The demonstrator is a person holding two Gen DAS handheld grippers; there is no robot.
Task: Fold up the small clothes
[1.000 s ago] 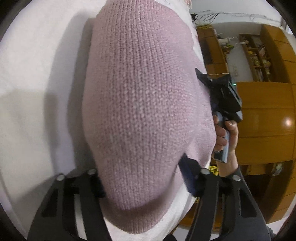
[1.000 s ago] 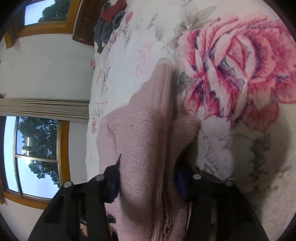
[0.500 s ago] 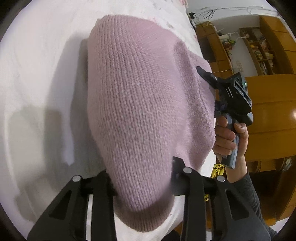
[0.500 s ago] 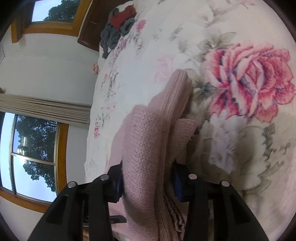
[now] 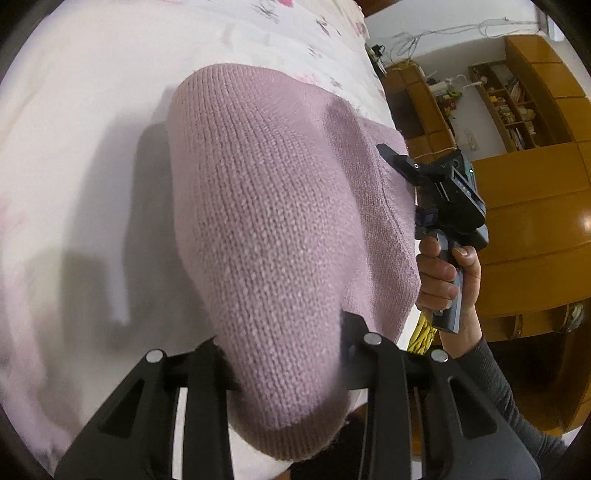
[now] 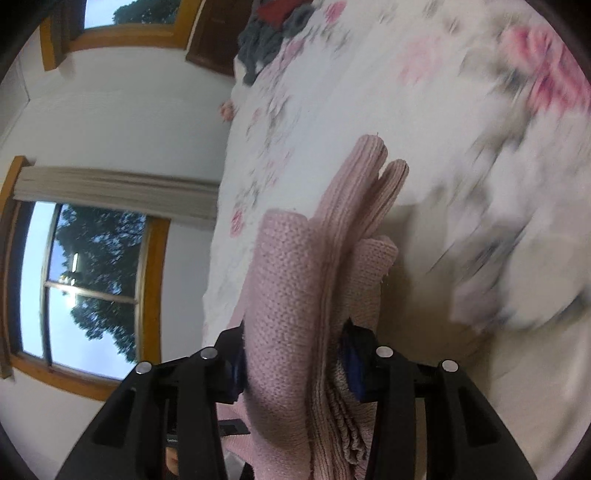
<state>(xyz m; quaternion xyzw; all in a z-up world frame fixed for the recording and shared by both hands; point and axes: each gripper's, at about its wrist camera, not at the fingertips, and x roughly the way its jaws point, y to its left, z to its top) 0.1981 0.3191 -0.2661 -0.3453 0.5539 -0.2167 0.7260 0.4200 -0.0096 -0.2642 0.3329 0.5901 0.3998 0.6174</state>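
Observation:
A pink knitted sweater (image 5: 273, 229) hangs folded between both grippers above a floral bedsheet (image 5: 85, 110). My left gripper (image 5: 284, 365) is shut on a thick bundle of its knit at the bottom of the left wrist view. In the right wrist view the same sweater (image 6: 295, 302) shows as several stacked layers, and my right gripper (image 6: 295, 354) is shut on them. The right gripper (image 5: 439, 192), held by a hand (image 5: 443, 273), also appears in the left wrist view at the sweater's right edge.
A pile of grey and red clothes (image 6: 273, 33) lies at the far end of the bed. Wooden cabinets and shelves (image 5: 524, 155) stand beyond the bed's edge. Windows with wooden frames (image 6: 88, 291) and a white wall lie to the left in the right wrist view.
Both grippers have closed tighter on the sweater and lifted it off the sheet. The bed now looks farther away, and the right wrist view is blurred by motion.

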